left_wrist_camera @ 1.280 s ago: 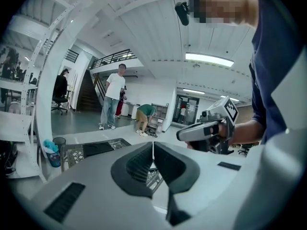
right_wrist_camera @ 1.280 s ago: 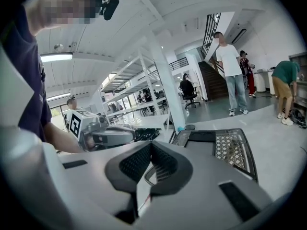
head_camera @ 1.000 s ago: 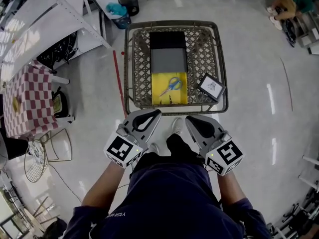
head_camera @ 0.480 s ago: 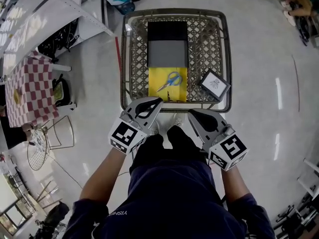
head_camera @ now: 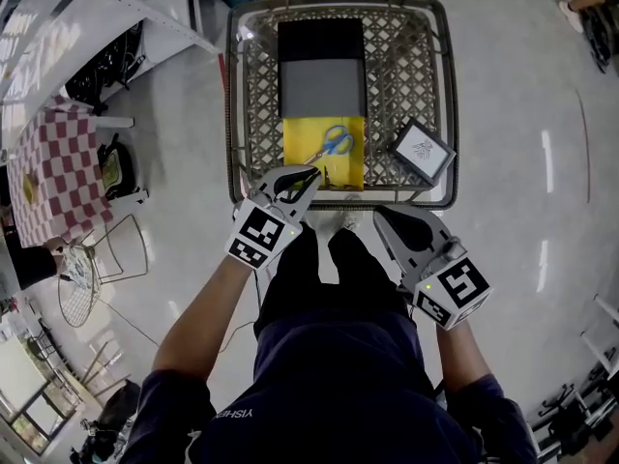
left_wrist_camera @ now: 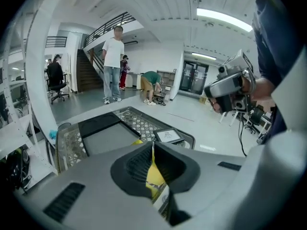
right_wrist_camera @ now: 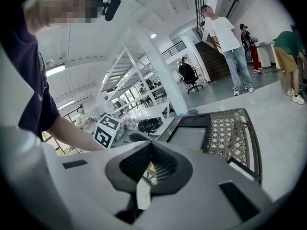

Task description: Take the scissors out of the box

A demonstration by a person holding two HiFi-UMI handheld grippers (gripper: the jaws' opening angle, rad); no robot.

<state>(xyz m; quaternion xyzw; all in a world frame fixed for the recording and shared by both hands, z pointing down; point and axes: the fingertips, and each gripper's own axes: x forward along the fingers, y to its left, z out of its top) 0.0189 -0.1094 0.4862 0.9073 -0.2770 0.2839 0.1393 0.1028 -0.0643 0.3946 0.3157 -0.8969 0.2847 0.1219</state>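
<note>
Blue-handled scissors (head_camera: 334, 143) lie on the yellow part (head_camera: 323, 151) of a long box (head_camera: 321, 80) whose far part is grey and black. The box lies inside a wire basket (head_camera: 437, 95). My left gripper (head_camera: 311, 174) is shut and empty, with its tips over the basket's front rim, just short of the yellow part and the scissors. My right gripper (head_camera: 381, 215) is shut and empty, and is held below the front rim, outside the basket. In the left gripper view the box (left_wrist_camera: 108, 135) shows beyond the shut left gripper (left_wrist_camera: 152, 145). The scissors are hidden there.
A small framed card (head_camera: 423, 151) leans in the basket's right front corner. A checked table (head_camera: 53, 177) and a wire stool (head_camera: 73, 298) stand at the left, with white shelving (head_camera: 87, 27) behind them. People stand far off on the floor (left_wrist_camera: 112, 63).
Both grippers have moved forward toward the basket. The left one now reaches its front rim, near the yellow part. The right one trails behind. Both stayed shut.
</note>
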